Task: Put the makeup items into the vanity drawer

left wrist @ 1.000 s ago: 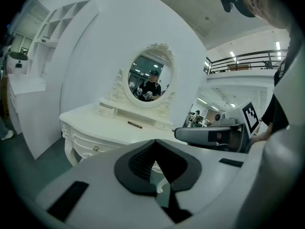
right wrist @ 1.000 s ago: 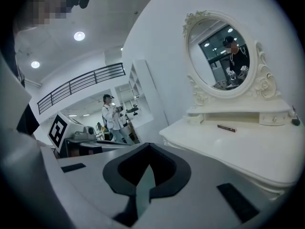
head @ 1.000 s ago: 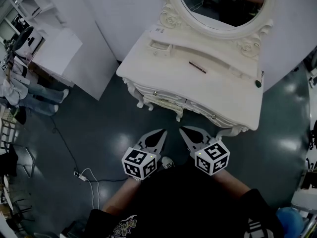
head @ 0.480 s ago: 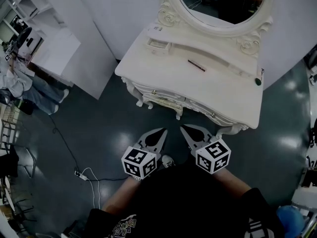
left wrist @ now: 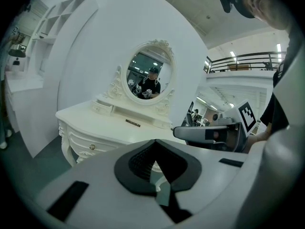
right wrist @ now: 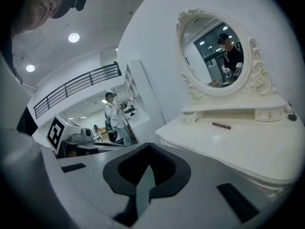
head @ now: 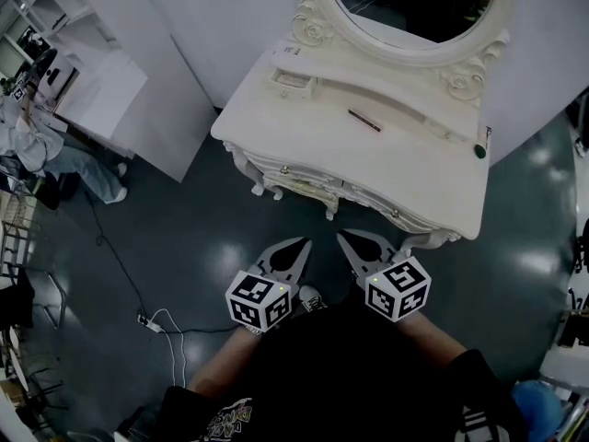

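A white vanity table with an oval mirror stands ahead of me. On its top lie a slim dark makeup stick and, near the right end, a small dark round item. The front drawers with small knobs are closed. My left gripper and right gripper hang side by side over the floor, short of the table's front edge, both shut and empty. The left gripper view shows the makeup stick beyond that gripper's tips. From the right gripper I see the stick too.
White shelf units stand at the left, with a person beside them. A cable and plug strip lie on the dark glossy floor to my left. A small drawer sits on the vanity's raised back shelf.
Both grippers have stayed in place. The person at the left has shifted a little further left.
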